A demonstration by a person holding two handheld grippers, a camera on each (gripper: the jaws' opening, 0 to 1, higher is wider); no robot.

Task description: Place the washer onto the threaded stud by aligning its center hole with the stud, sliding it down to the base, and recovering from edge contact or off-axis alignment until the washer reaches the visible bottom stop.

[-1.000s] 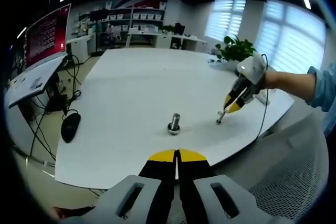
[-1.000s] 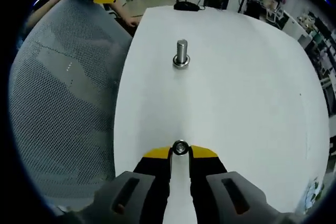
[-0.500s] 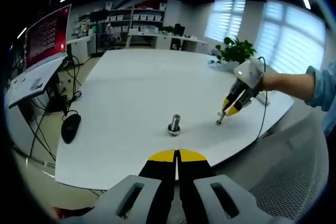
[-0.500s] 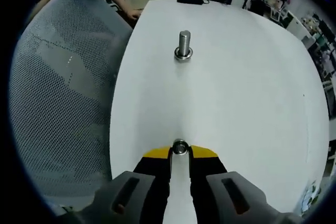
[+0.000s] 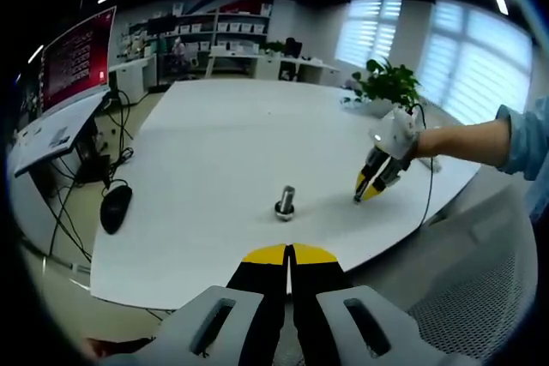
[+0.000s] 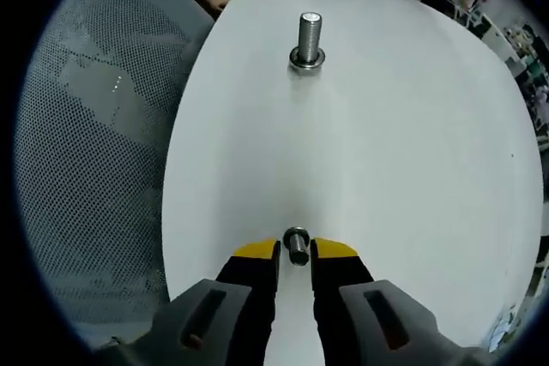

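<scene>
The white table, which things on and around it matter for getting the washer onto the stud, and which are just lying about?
For the job:
- threaded stud, upright on the white table
- washer, held in the right gripper
- left gripper, shut, holding nothing

Just lying about:
- computer mouse
- red monitor
- potted plant
- mesh chair

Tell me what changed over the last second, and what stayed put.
The right gripper tilted and shifted slightly toward the threaded stud, keeping the washer clamped at its tips. The stud stayed upright on the white table, and the left gripper stayed shut near the table's edge.
</scene>
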